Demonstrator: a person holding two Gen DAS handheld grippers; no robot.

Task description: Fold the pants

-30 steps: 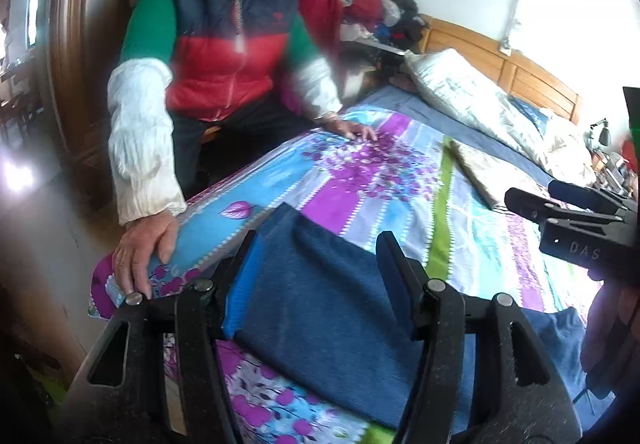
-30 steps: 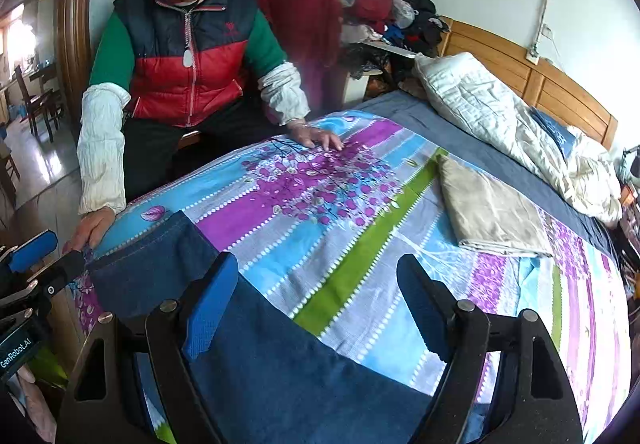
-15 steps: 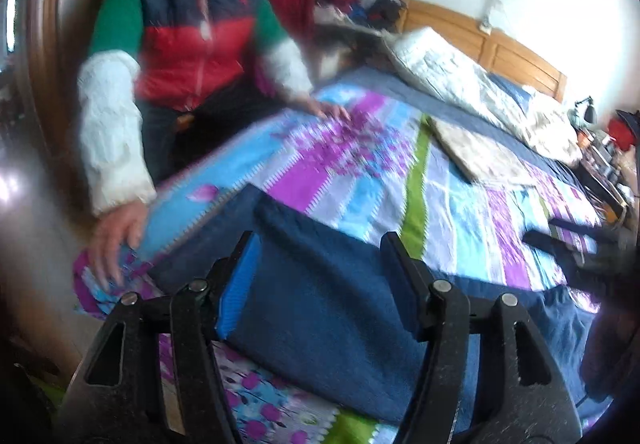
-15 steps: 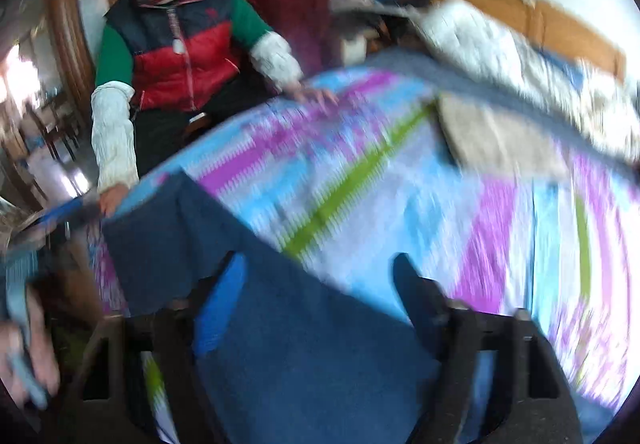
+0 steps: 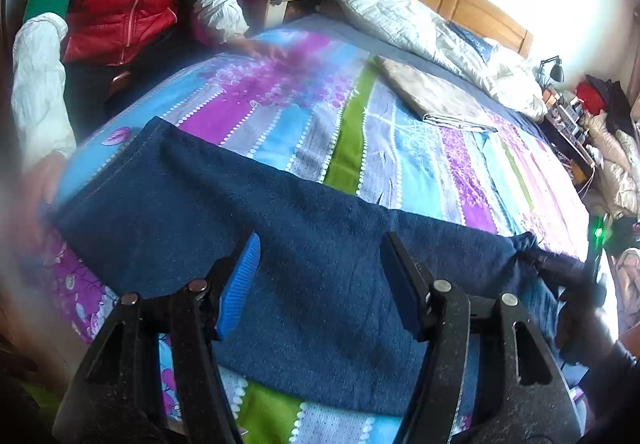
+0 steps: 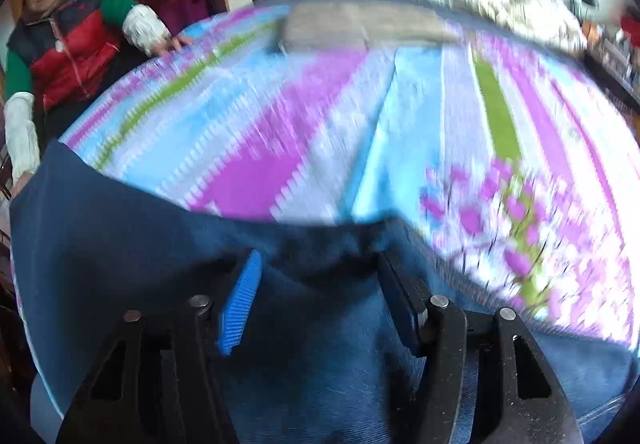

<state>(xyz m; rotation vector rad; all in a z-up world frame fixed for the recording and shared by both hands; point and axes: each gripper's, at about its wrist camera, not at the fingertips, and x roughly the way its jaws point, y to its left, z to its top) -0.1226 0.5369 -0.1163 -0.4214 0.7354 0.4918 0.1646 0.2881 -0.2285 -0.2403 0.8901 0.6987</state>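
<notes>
the pants (image 5: 304, 244) lie spread along the near edge of the bed (image 5: 400, 148), dark blue denim, one leg end reaching toward the near left corner where a seated person's hand (image 5: 40, 180) rests on the bed edge. over the last second both cameras have swung: the right view is now heavily blurred and looks further toward the bed's right side, so the right gripper (image 6: 316, 288) is on the move toward the other end of the cloth. i judge the fold has not begun and the two tools are spreading out to take hold of opposite ends.

the left gripper (image 5: 320, 272) hangs over the middle of the leg, its fingers wide apart with denim showing between them and nothing pinched. the right gripper's fingers are equally spread above the lighter, bunched part of the denim, holding nothing. a folded beige cloth (image 5: 436, 96) lies well apart toward the far side.
</notes>
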